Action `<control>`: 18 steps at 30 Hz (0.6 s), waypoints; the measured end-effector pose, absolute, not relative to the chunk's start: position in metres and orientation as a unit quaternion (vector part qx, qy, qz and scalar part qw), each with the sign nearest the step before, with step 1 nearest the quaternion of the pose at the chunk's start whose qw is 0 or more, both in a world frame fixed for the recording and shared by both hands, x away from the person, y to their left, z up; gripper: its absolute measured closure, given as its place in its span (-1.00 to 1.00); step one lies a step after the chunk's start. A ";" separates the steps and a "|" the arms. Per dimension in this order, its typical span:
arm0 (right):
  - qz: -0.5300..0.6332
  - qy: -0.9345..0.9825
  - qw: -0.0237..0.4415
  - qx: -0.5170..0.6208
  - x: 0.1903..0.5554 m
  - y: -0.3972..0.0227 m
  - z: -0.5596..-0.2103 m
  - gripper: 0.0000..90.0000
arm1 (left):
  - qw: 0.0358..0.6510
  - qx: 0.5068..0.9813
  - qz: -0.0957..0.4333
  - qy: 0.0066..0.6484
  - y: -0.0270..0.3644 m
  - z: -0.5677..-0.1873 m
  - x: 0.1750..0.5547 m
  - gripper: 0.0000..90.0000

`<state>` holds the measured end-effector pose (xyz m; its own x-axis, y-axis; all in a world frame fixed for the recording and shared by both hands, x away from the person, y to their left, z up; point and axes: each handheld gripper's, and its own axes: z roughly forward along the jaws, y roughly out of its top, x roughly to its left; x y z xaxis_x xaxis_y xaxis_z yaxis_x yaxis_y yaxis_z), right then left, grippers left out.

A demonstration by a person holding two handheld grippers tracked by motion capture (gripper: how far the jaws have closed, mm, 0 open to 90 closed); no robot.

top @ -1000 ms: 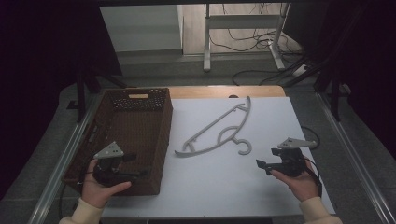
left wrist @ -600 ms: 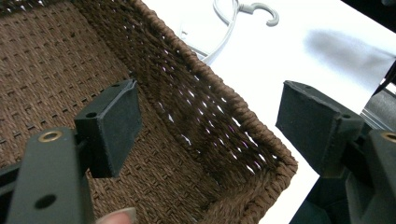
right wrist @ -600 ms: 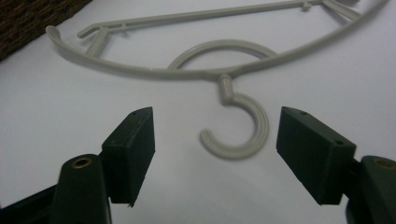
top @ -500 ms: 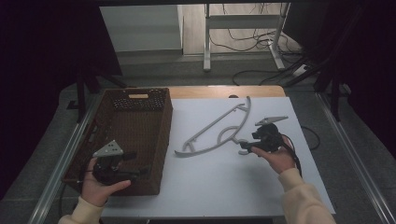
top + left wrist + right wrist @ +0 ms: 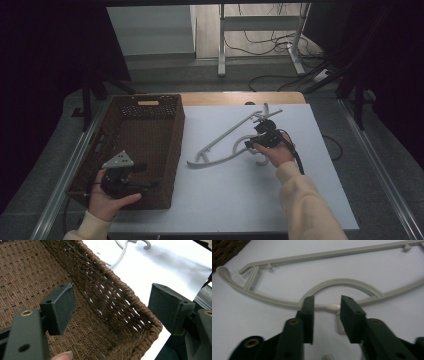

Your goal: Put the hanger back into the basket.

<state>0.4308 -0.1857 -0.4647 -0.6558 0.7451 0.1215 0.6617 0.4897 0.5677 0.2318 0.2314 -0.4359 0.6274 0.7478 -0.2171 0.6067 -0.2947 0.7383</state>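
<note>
A pale grey plastic hanger (image 5: pixel 225 136) lies flat on the white table top (image 5: pixel 225 205), with its hook toward the right. My right gripper (image 5: pixel 252 144) is down at the hanger's neck. In the right gripper view its jaws (image 5: pixel 327 302) have just been closing and stand on either side of the hanger (image 5: pixel 342 281) where the hook stem joins the arch. A gap still shows at each pad, so it is open. My left gripper (image 5: pixel 146 176) hovers wide open over the near right corner of the brown wicker basket (image 5: pixel 177 145), with nothing between its jaws (image 5: pixel 112 295).
The basket's woven rim (image 5: pixel 125 290) runs between the left jaws, with the hanger (image 5: pixel 120 257) beyond it on the white top. Behind the table are a stand's legs (image 5: pixel 222 55) and cables (image 5: pixel 280 80) on the floor. Metal rails border both sides.
The right hand has travelled from the table's near right to the hanger's neck, and its jaws have narrowed around it. The left hand and gripper have stayed put.
</note>
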 end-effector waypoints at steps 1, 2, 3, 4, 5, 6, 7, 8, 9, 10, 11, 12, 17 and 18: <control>0.295 0.861 0.068 0.410 0.433 -0.184 -0.465 0.63 | 0.417 0.800 0.085 0.424 0.232 -0.436 0.232 -0.53; 0.289 0.861 0.063 0.413 0.436 -0.181 -0.467 0.73 | 0.417 0.799 0.086 0.424 0.233 -0.435 0.232 -0.53; 0.278 0.861 0.060 0.421 0.441 -0.177 -0.469 0.90 | 0.417 0.799 0.086 0.425 0.233 -0.435 0.232 -0.52; 0.275 0.861 0.057 0.424 0.443 -0.175 -0.470 0.94 | 0.418 0.799 0.086 0.425 0.233 -0.435 0.232 -0.52; 0.270 0.862 0.056 0.426 0.445 -0.173 -0.471 0.97 | 0.419 0.797 0.086 0.427 0.233 -0.435 0.232 -0.52; 0.270 0.862 0.056 0.426 0.445 -0.173 -0.471 0.97 | 0.419 0.797 0.086 0.427 0.233 -0.435 0.232 -0.52; 0.265 0.863 0.055 0.427 0.447 -0.171 -0.472 0.98 | 0.419 0.797 0.086 0.427 0.233 -0.435 0.232 -0.52; 0.254 0.866 0.056 0.426 0.451 -0.167 -0.476 0.98 | 0.419 0.797 0.086 0.427 0.233 -0.436 0.232 -0.52; 0.251 0.867 0.056 0.427 0.452 -0.166 -0.477 0.98 | 0.419 0.797 0.086 0.427 0.233 -0.436 0.232 -0.52; 0.247 0.868 0.055 0.427 0.454 -0.164 -0.479 0.98 | 0.419 0.797 0.086 0.427 0.233 -0.436 0.232 -0.52; 0.244 0.869 0.056 0.427 0.455 -0.163 -0.480 0.98 | 0.419 0.797 0.086 0.427 0.233 -0.436 0.232 -0.52; 0.238 0.870 0.058 0.427 0.457 -0.161 -0.482 0.98 | 0.418 0.797 0.086 0.427 0.233 -0.436 0.232 -0.52; 0.224 0.875 0.061 0.426 0.461 -0.157 -0.486 0.98 | 0.418 0.797 0.087 0.427 0.233 -0.436 0.232 -0.52; 0.220 0.875 0.061 0.426 0.462 -0.156 -0.488 0.98 | 0.418 0.797 0.087 0.428 0.234 -0.436 0.232 -0.52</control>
